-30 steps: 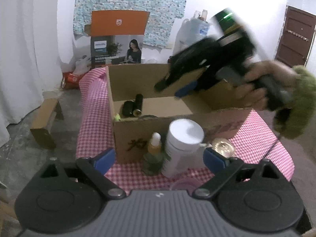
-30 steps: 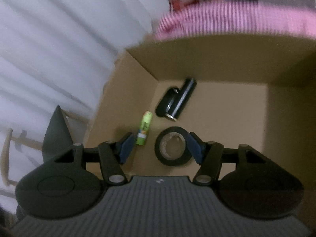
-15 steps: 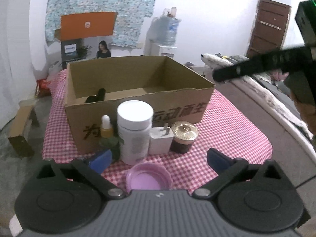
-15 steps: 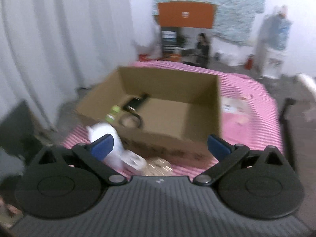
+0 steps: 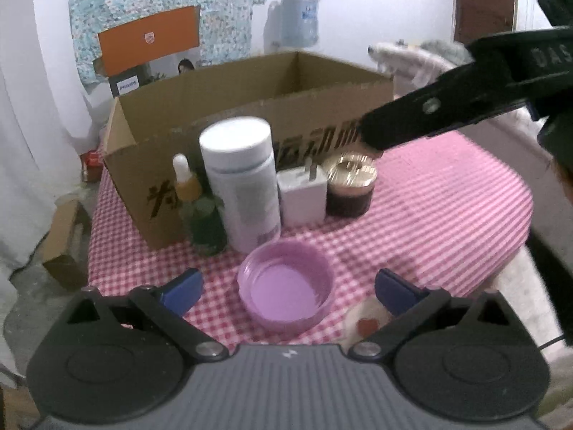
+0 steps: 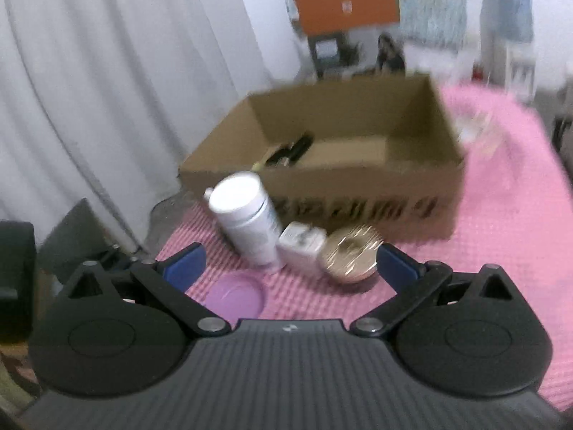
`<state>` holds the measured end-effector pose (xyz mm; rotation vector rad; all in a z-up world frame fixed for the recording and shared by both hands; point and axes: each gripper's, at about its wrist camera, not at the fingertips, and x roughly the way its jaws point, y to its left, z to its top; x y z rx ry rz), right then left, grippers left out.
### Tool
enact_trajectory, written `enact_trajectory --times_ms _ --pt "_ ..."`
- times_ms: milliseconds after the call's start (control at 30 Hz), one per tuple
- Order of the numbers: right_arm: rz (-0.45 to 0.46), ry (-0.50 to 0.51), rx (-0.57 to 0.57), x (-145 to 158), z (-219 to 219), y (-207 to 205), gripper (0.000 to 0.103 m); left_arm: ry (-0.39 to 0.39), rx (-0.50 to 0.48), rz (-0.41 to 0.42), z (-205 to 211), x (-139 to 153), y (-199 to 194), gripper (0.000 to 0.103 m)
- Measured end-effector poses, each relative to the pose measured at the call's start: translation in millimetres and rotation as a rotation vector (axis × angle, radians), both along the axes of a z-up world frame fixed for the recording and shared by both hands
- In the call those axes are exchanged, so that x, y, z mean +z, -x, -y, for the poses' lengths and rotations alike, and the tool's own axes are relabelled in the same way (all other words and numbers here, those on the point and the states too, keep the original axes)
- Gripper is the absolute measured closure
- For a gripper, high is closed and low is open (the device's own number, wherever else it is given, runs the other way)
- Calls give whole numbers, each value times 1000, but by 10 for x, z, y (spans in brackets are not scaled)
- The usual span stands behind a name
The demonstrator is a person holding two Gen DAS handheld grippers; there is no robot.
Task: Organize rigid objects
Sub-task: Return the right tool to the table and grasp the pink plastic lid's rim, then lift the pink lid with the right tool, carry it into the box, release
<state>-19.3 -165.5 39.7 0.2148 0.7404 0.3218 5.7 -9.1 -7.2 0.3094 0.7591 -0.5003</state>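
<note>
An open cardboard box (image 5: 200,132) stands on the pink checked table (image 5: 447,208); dark items lie inside it (image 6: 290,150). In front of it stand a dropper bottle (image 5: 198,204), a white bottle (image 5: 243,182), a white plug adapter (image 5: 302,193) and a gold-lidded jar (image 5: 351,186). A purple lid (image 5: 286,286) lies between the fingers of my open, empty left gripper (image 5: 288,286). My right gripper (image 6: 288,265) is open and empty, just above the white bottle (image 6: 247,222), the adapter (image 6: 302,247) and the jar (image 6: 351,254); one of its fingers shows in the left wrist view (image 5: 429,114).
A small round dish (image 5: 365,322) with a red mark lies at the near table edge. White curtains (image 6: 107,89) hang on the left. A small cardboard box (image 5: 64,251) sits on the floor to the left. An orange box (image 5: 150,39) and a water dispenser (image 5: 297,21) stand behind.
My right gripper has left the box, drawn back and come down over the row of items. My left gripper has moved forward, with the purple lid now between its fingers.
</note>
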Motion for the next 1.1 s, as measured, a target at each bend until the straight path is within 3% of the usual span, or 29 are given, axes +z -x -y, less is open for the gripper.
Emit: enact_trajectory --times_ms 200,300,467,600,1100 --pt "-107 -47 55 -429 -289 -255 7 -37 1 -17 22 -140 -99 6" --pt "-162 -52 79 -608 -389 -388 21 -40 -4 -32 23 -182 -134 11" --pt "-216 -42 114 -705 -464 -450 58 -31 -12 -66 31 -234 -186 25" --pt "-233 -35 132 -737 -507 -449 76 -27 -17 -70 63 -249 -183 30" --pt "-233 -22 27 -776 -99 -241 80 -3 -142 -50 525 -241 -124 30"
